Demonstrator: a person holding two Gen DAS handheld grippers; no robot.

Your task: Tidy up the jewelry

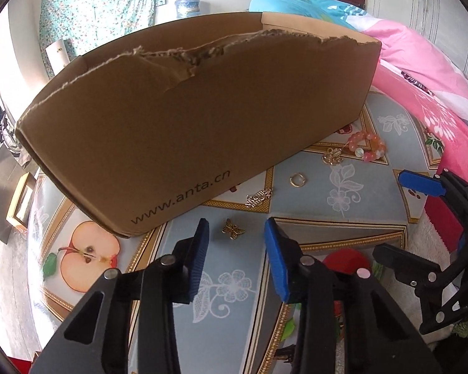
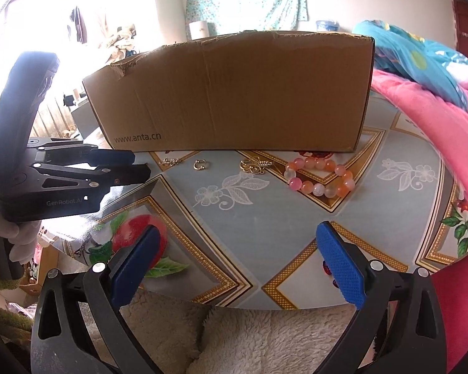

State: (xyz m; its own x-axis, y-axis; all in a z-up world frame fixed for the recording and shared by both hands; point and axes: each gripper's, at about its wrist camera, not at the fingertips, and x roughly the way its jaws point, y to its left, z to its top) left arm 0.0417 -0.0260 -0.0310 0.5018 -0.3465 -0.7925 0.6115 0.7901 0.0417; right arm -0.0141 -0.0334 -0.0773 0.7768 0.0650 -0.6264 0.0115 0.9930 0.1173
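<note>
A brown cardboard box [image 1: 187, 115] marked www.anta.cn stands on the patterned table [image 1: 358, 187]; it also shows in the right wrist view [image 2: 234, 93]. In front of it lie a gold butterfly charm [image 1: 233, 229], a gold letter pendant [image 1: 258, 197], a gold ring [image 1: 297, 179], a gold ornate brooch [image 1: 333, 155] and a pink-orange bead bracelet [image 1: 367, 146]. My left gripper [image 1: 236, 243] is open, its fingers either side of the butterfly, just short of it. My right gripper [image 2: 237, 261] is open and empty above the table's near edge. The bracelet [image 2: 319, 177], brooch [image 2: 255, 165] and ring [image 2: 201, 164] lie beyond it.
A pink quilt [image 2: 436, 143] lies along the table's right side. A white fleece cloth [image 2: 234, 336] lies below the near edge. The left gripper [image 2: 134, 168] shows at the left of the right wrist view; the right gripper's fingers [image 1: 421, 184] show at the right of the left wrist view.
</note>
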